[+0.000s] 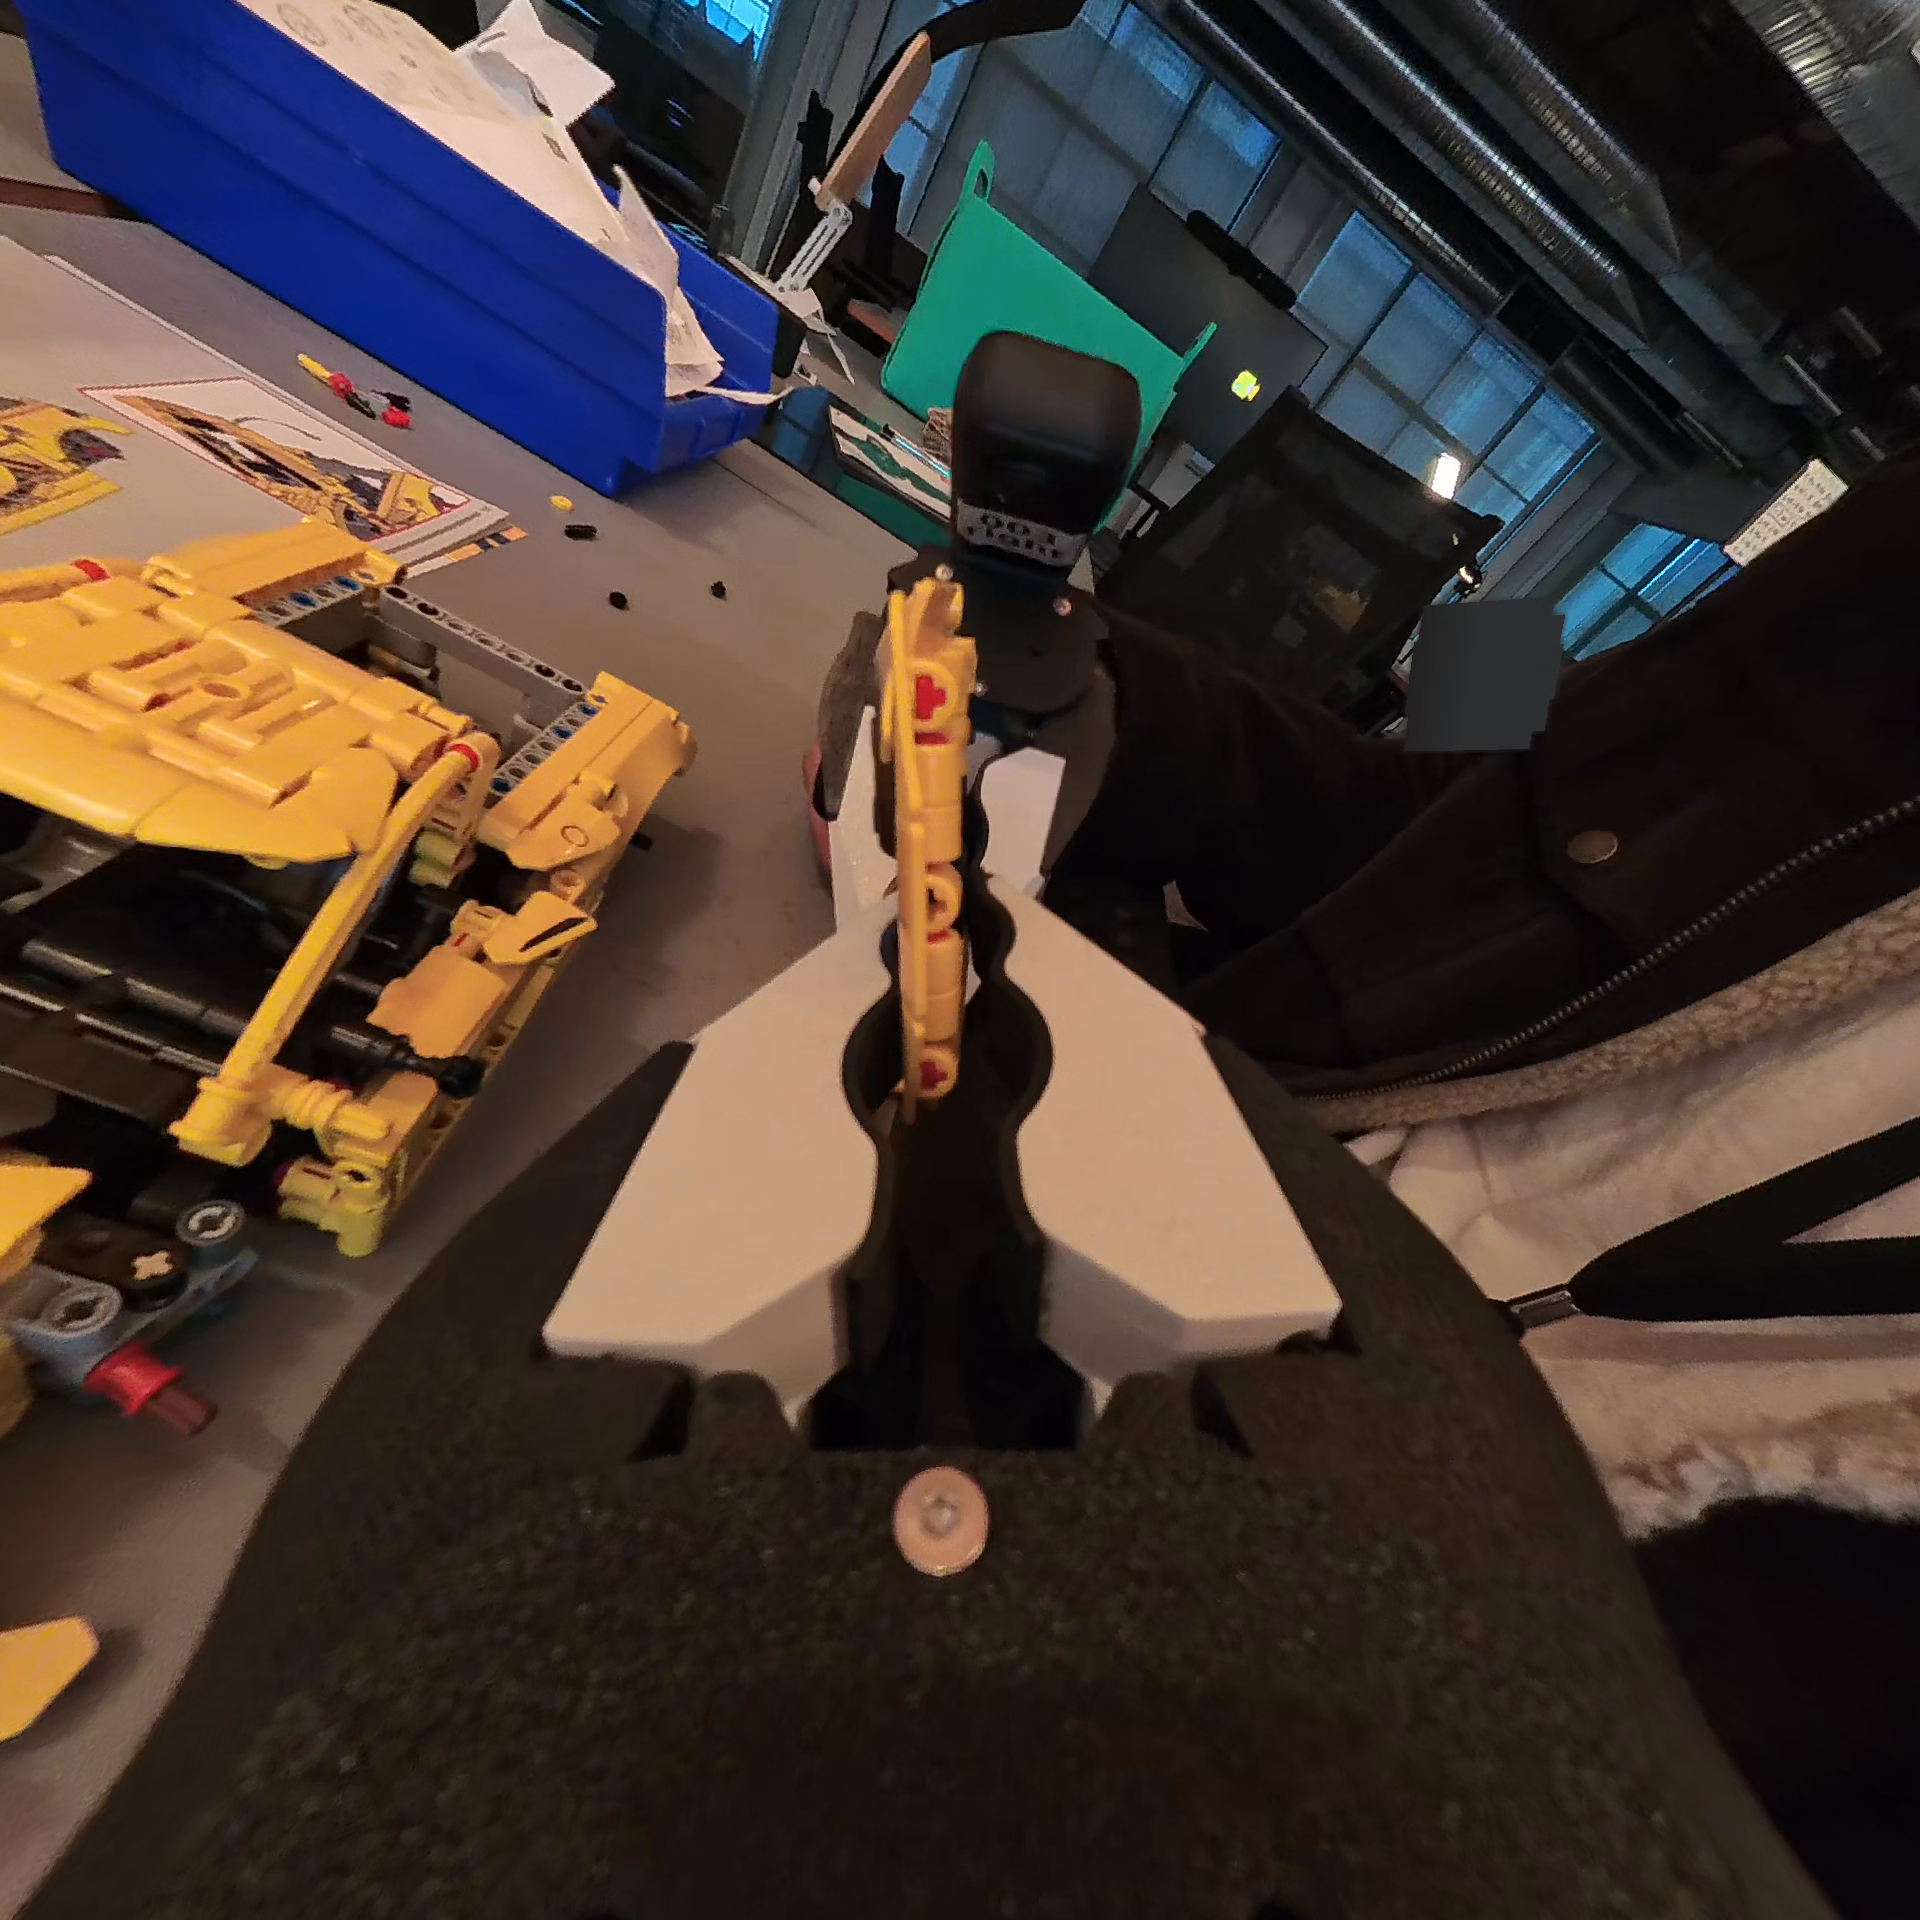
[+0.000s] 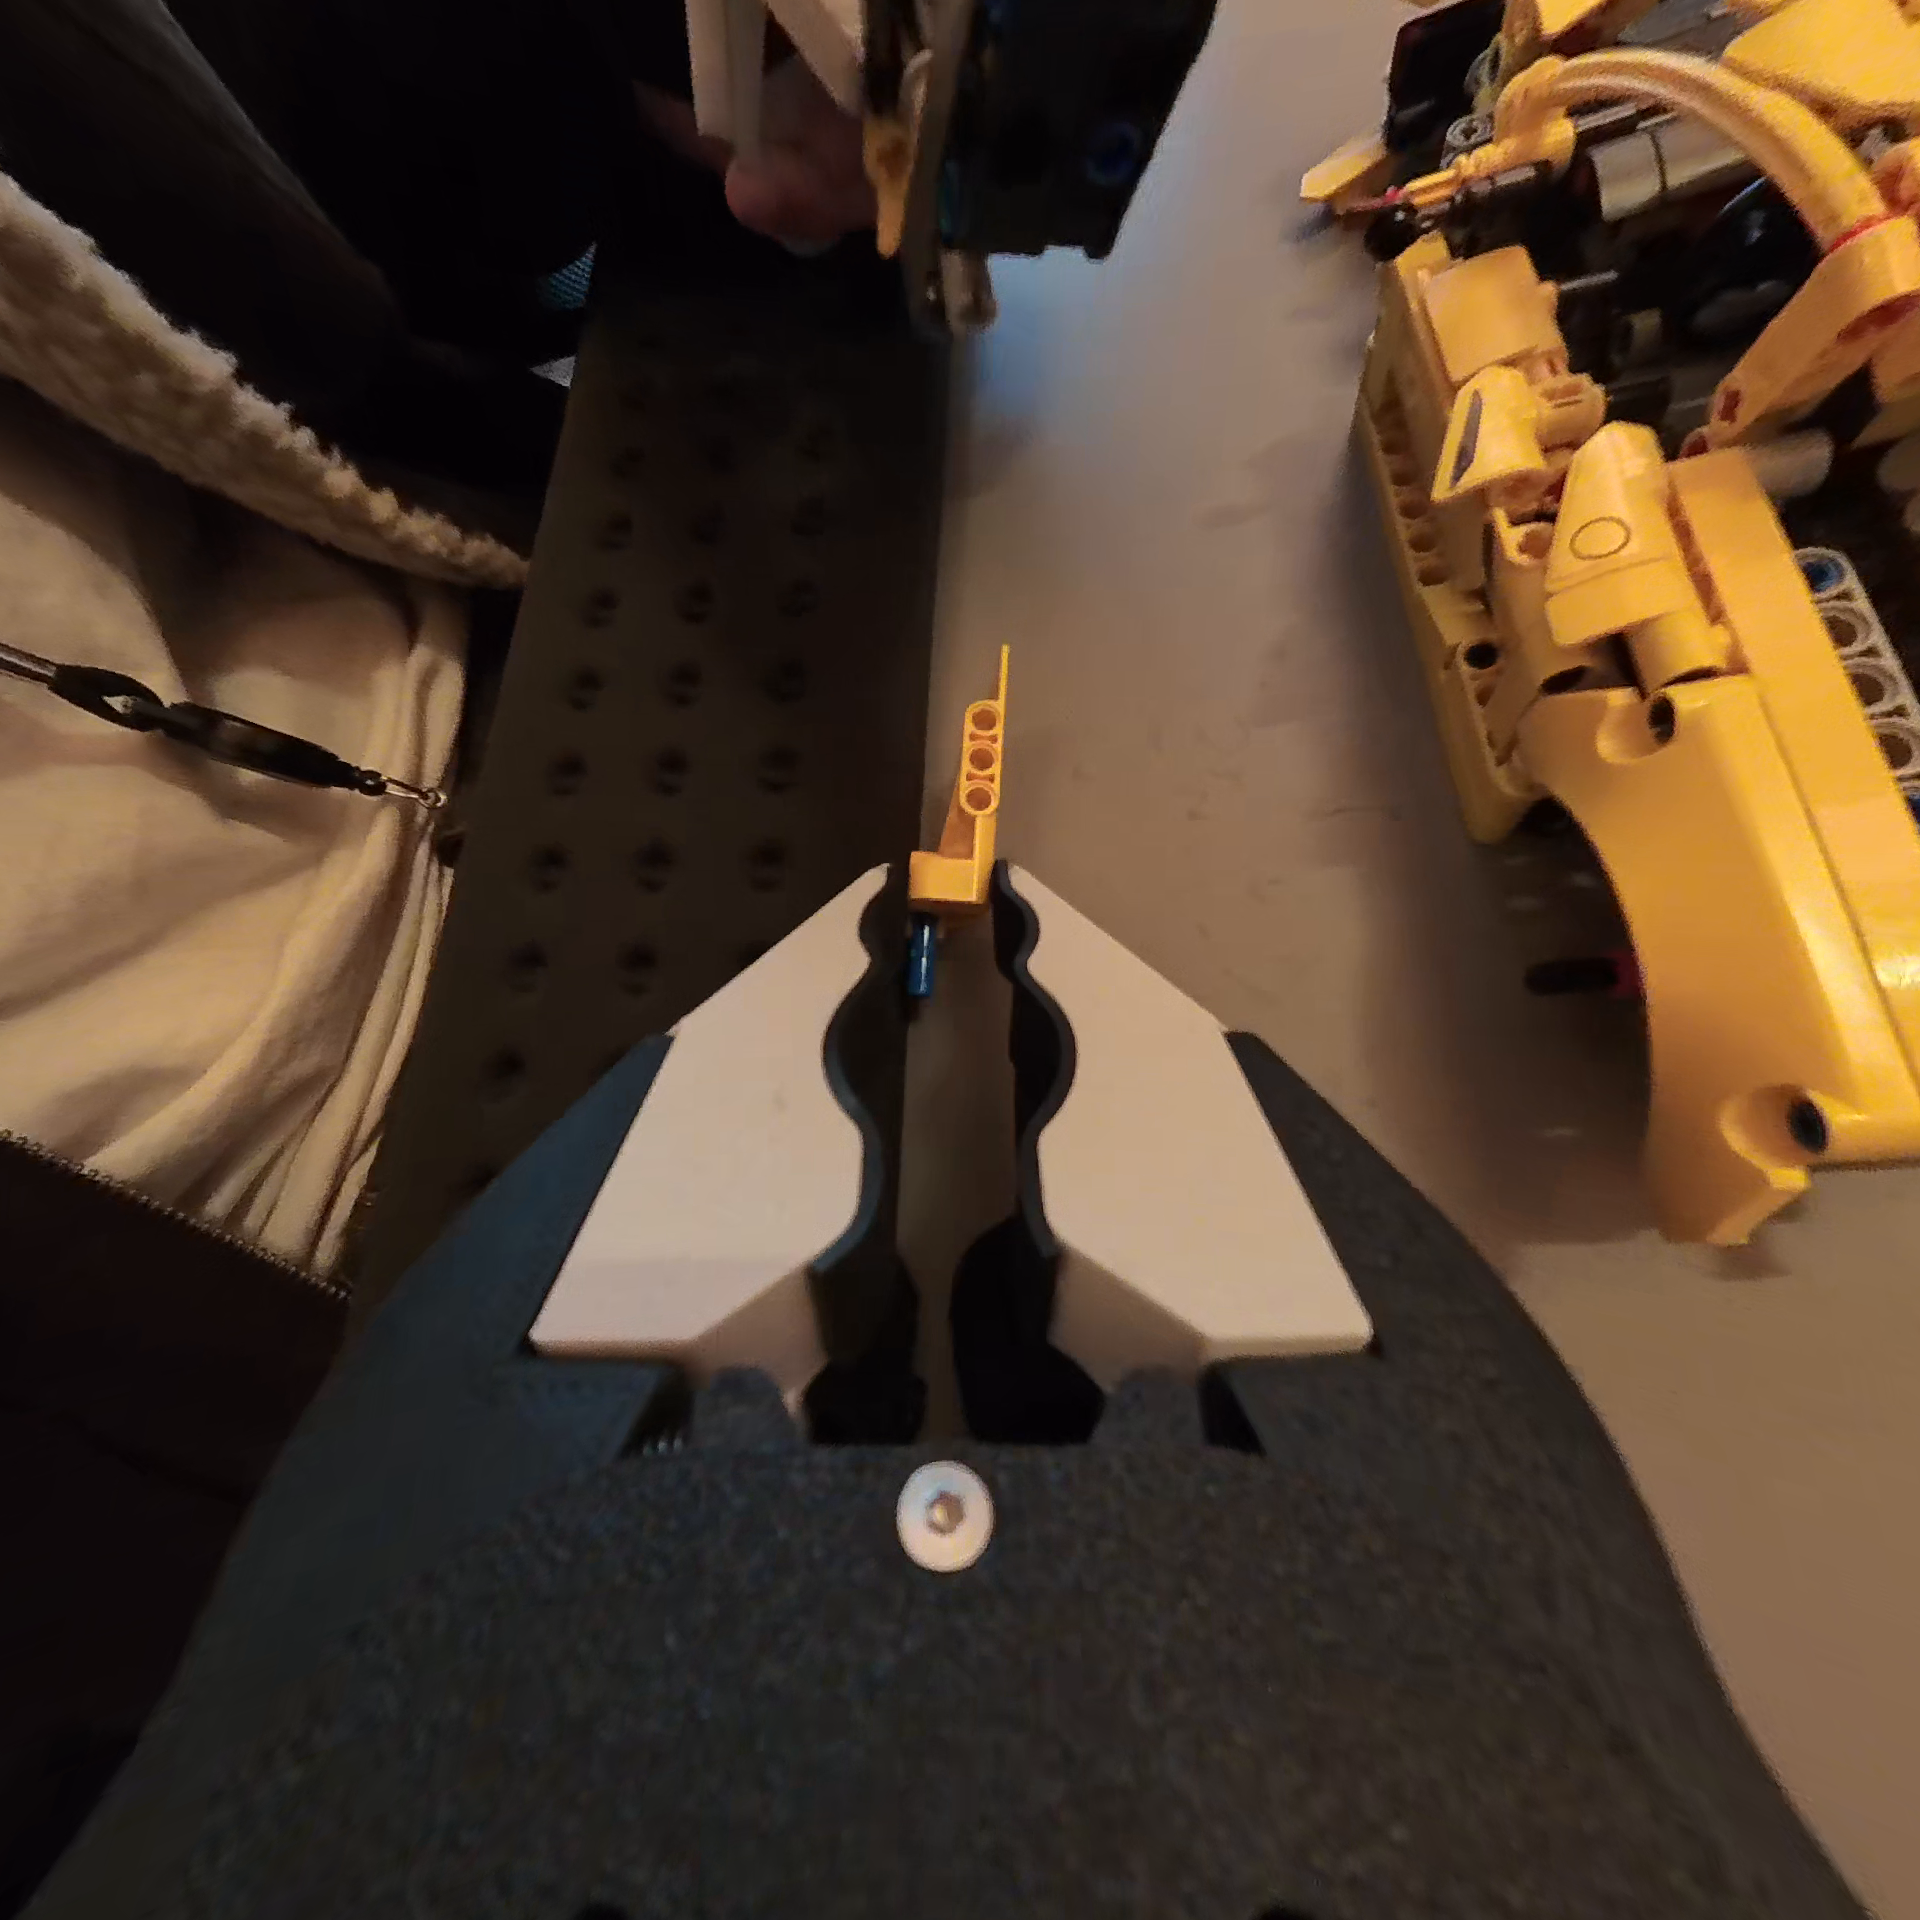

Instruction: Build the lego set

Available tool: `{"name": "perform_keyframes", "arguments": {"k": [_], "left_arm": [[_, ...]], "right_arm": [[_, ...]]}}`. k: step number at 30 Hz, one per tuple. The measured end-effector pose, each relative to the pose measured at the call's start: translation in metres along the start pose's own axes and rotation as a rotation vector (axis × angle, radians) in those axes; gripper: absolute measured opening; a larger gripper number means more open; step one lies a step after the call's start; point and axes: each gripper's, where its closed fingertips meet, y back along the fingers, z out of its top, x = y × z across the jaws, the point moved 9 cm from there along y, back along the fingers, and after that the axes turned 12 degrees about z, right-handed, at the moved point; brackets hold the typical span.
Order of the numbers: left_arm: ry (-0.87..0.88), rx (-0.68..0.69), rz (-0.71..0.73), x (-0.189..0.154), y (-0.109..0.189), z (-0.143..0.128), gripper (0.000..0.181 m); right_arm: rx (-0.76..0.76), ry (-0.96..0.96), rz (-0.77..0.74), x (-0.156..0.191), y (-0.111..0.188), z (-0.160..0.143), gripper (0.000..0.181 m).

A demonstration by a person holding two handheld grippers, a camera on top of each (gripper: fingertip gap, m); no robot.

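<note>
Jaws of the left gripper [image 1: 940, 935] clamp a long yellow strip assembly [image 1: 928, 831] upright; the right gripper [image 2: 951, 883] pinches a small yellow angled piece [image 2: 971, 790], probably for joining, beside the yellow car model [image 1: 260, 790] on the table [image 1: 727, 914].

This looks like a workshop or lab in a large industrial hall. Beyond the left tongs [image 1: 940, 977], high up, run corrugated ventilation ducts [image 1: 1538, 114] under a dark ceiling, and tall gridded windows [image 1: 1382, 301] line the far wall. A blue plastic storage bin [image 1: 395, 249] stuffed with paper sheets sits on the grey surface [image 1: 727, 831] to the left of those tongs, with a printed instruction booklet [image 1: 301, 468] spread in front of it. Ahead of the right tongs [image 2: 951, 883] lies a dark perforated plate [image 2: 707, 644].
</note>
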Motion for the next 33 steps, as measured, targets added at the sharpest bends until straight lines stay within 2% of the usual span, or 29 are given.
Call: {"name": "perform_keyframes", "arguments": {"k": [8,10,12,15,17,19,23,33], "left_arm": [[0.008,0.009,-0.005,0.0,-0.001,0.0,0.007],[0.027,0.001,-0.023,0.0,-0.002,0.0,0.007],[0.044,-0.009,-0.044,-0.001,-0.002,0.001,0.007],[0.065,-0.042,-0.069,-0.002,-0.002,0.003,0.007],[0.072,-0.051,-0.083,-0.004,-0.002,0.003,0.007],[0.071,-0.065,-0.08,-0.004,0.0,0.004,0.007],[0.107,-0.076,-0.093,-0.001,0.003,0.004,0.007],[0.089,-0.008,-0.085,-0.003,-0.004,0.0,0.007]], "right_arm": [[-0.022,-0.114,0.067,-0.006,-0.001,-0.001,0.016],[-0.086,-0.132,0.083,-0.005,0.003,0.009,0.016],[-0.18,-0.135,0.14,0.001,0.014,0.032,0.016],[-0.126,-0.151,0.189,0.003,0.017,0.057,0.016],[-0.085,-0.123,0.153,0.003,0.017,0.066,0.016],[-0.036,-0.106,0.113,0.0,0.022,0.068,0.016],[-0.084,-0.086,0.113,0.004,0.039,0.072,0.016],[-0.067,-0.111,0.129,0.002,0.037,0.071,0.016]]}}
